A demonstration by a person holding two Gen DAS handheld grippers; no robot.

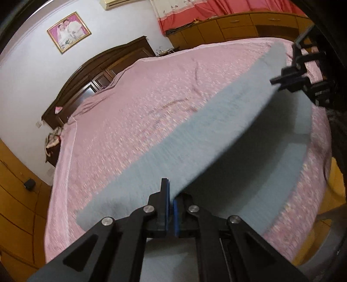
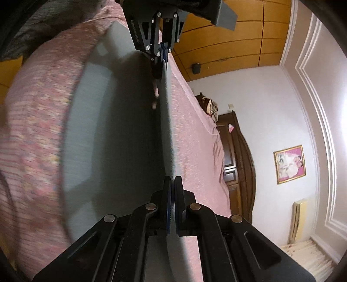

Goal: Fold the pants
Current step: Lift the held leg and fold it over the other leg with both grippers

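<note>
Grey-blue pants (image 1: 216, 130) lie on a pink bedspread (image 1: 130, 119), with one long edge lifted off the bed and stretched taut between the two grippers. My left gripper (image 1: 171, 195) is shut on one end of that raised edge. My right gripper (image 1: 279, 83) pinches the other end at the upper right of the left wrist view. In the right wrist view my right gripper (image 2: 172, 184) is shut on the pants (image 2: 121, 141), and the left gripper (image 2: 163, 54) holds the far end. The lower layer rests flat on the bedspread (image 2: 32, 141).
A dark wooden headboard (image 1: 91, 80) stands at the bed's far end. Orange wooden cabinets (image 1: 234, 26) and a red curtain (image 1: 227, 8) line the far side. More wood panelling (image 1: 17, 188) runs along the left. A framed photo (image 1: 69, 32) hangs on the white wall.
</note>
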